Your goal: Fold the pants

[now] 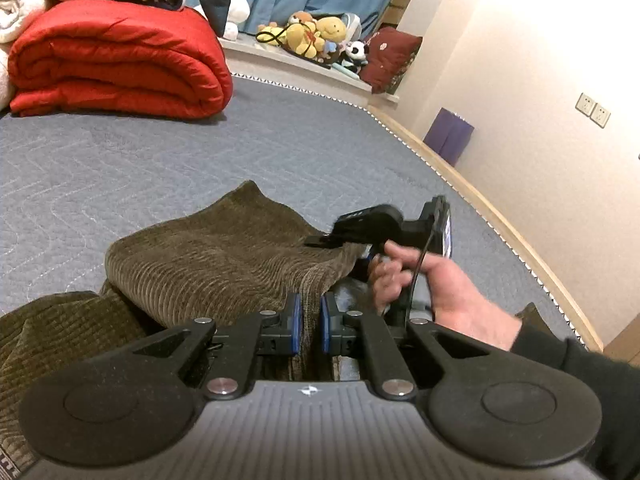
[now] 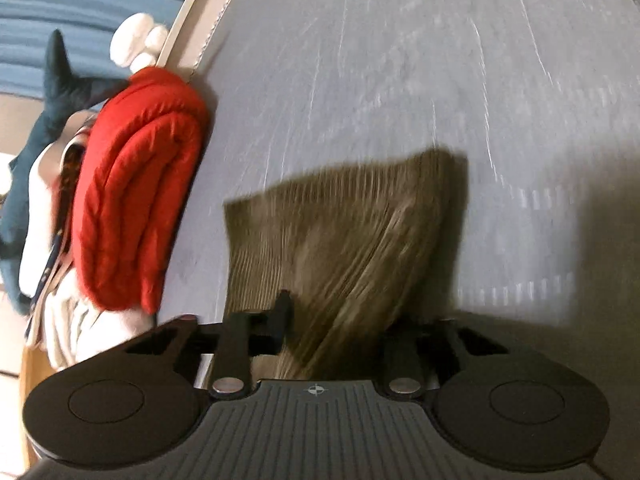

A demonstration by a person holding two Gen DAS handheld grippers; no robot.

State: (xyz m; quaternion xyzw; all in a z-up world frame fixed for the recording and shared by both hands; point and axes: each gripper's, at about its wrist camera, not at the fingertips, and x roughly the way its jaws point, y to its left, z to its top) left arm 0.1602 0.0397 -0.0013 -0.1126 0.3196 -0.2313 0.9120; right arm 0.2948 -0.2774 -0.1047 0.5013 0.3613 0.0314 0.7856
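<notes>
Olive corduroy pants point(image 1: 224, 256) lie bunched on the grey bed cover point(image 1: 160, 160). My left gripper point(image 1: 310, 324) is shut on a ridge of the cloth, which is pinched between its blue pads point(image 1: 297, 322). To the right, a hand point(image 1: 440, 284) holds my right gripper point(image 1: 320, 241), whose tips meet on the far edge of the pants. In the blurred right wrist view the pants point(image 2: 340, 232) fan out from the mouth of the right gripper point(image 2: 332, 320). The cloth hides its right finger, and only the left finger point(image 2: 283, 316) shows.
A rolled red quilt point(image 1: 120, 60) with folded bedding on top sits at the far left of the bed; the red quilt point(image 2: 132, 200) also shows at the left of the right wrist view. Stuffed toys point(image 1: 316, 36) line the window ledge. The bed's wooden edge point(image 1: 500, 216) and a purple box point(image 1: 448, 136) are on the right.
</notes>
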